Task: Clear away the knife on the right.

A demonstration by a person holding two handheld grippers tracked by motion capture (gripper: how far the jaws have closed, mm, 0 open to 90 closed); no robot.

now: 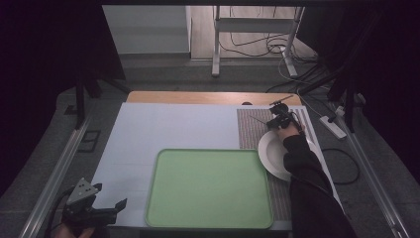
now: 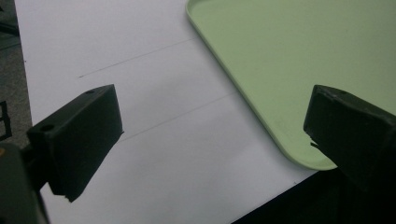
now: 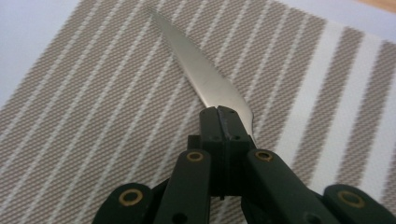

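Nearest the lens in the high view, low in the bottom left of the frame, the left gripper [image 1: 110, 199] hangs idle off the near corner of the white tabletop [image 1: 173, 126], its fingers [image 2: 77, 137] spread wide with nothing between them; its own view looks down at bare white surface and the near corner of the green tray [image 2: 280, 56]. Right gripper [image 1: 277, 119] sits in the upper right of the high view, over the striped placemat [image 1: 250, 131], just beyond the white plate [image 1: 270, 153]. In the right gripper view its fingers [image 3: 223, 122] are pressed fully together on the handle end of a knife [image 3: 205, 77], blade running away toward the upper left of that frame, low over the mat; whether the blade touches the weave cannot be told. Step in hand, as judged: knife gripped and being carried or set down beside the plate, a place-setting job. Next move likely calls for lowering the knife flat, lined up with the stripes, then easing the grip apart without dragging it. Tray is empty; plate rests partly on the mat, half hidden by the sleeve [image 1: 307, 183].
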